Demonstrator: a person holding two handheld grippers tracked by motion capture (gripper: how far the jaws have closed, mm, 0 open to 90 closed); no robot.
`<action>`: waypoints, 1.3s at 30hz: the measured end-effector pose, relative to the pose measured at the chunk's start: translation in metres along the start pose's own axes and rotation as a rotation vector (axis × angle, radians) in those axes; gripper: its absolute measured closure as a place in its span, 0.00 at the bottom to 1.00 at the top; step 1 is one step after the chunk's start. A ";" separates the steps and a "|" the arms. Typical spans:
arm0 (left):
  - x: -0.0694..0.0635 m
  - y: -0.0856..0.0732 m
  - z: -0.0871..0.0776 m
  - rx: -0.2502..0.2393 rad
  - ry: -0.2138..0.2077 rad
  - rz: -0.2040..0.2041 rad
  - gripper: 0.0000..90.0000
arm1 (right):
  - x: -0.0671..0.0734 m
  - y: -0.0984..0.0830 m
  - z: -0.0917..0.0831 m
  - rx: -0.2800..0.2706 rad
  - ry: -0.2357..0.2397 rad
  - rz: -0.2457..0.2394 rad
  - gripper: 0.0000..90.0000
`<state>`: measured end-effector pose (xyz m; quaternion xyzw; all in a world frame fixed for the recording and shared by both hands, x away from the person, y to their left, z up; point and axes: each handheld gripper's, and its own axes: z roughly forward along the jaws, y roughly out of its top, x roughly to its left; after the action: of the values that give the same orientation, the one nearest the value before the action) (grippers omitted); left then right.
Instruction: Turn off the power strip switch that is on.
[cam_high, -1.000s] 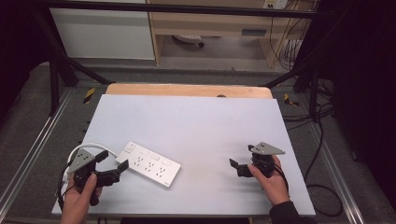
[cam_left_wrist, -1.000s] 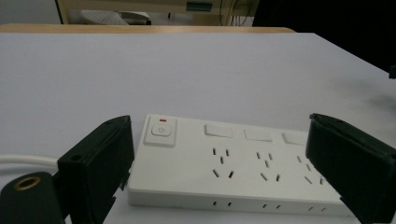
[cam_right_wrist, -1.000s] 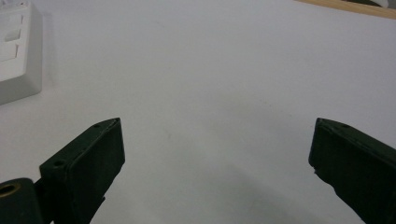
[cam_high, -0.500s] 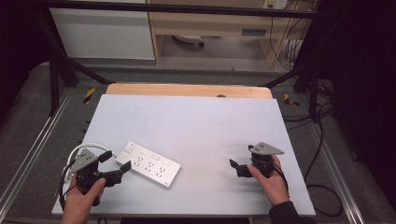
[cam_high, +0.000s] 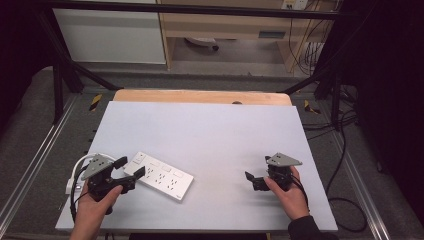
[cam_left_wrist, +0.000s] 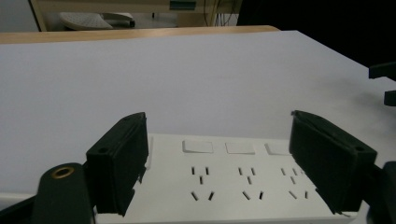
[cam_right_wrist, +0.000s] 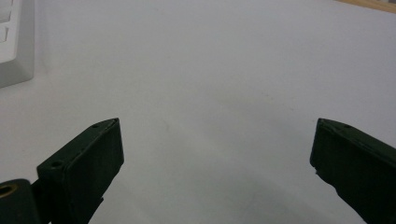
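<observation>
White power strip (cam_high: 159, 175) flat on the grey table (cam_high: 210, 130), near the front left, long axis slanting from upper left to lower right in the high view. Three switches and three socket groups facing up in the left gripper view (cam_left_wrist: 224, 177).

Left gripper (cam_high: 131, 168) at the strip's left end, held low in the left hand (cam_high: 95, 200), forearm coming in from the bottom edge, tool pointing right and a little away. Jaws apart, just been closing, one on each side of the strip's end, strip between them; pads near its long edges, contact not clear, no firm clamp seen. White cable looping behind the hand at the table's left edge.

Right gripper (cam_high: 250, 179) well apart from the strip, front right of the table, held in the right hand (cam_high: 287, 192) resting on the surface, pointing left toward the strip. Jaws wide apart over bare table, nothing between them; a corner of the strip (cam_right_wrist: 14, 42) far off at upper left.
</observation>
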<state>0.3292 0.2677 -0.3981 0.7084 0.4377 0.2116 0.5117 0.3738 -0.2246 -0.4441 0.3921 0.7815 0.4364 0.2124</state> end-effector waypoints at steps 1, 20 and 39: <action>0.000 0.000 0.000 0.000 0.000 0.000 0.22 | 0.000 0.000 0.000 0.000 0.000 0.000 0.04; -0.021 0.020 0.036 -0.037 -0.045 0.036 0.71 | -0.001 0.000 -0.001 -0.003 -0.004 0.002 0.04; -0.032 0.006 0.072 0.152 -0.126 0.071 1.00 | 0.000 0.001 -0.002 -0.012 0.001 -0.002 0.04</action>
<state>0.3691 0.2017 -0.4158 0.7721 0.3942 0.1506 0.4752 0.3727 -0.2251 -0.4419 0.3897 0.7795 0.4410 0.2148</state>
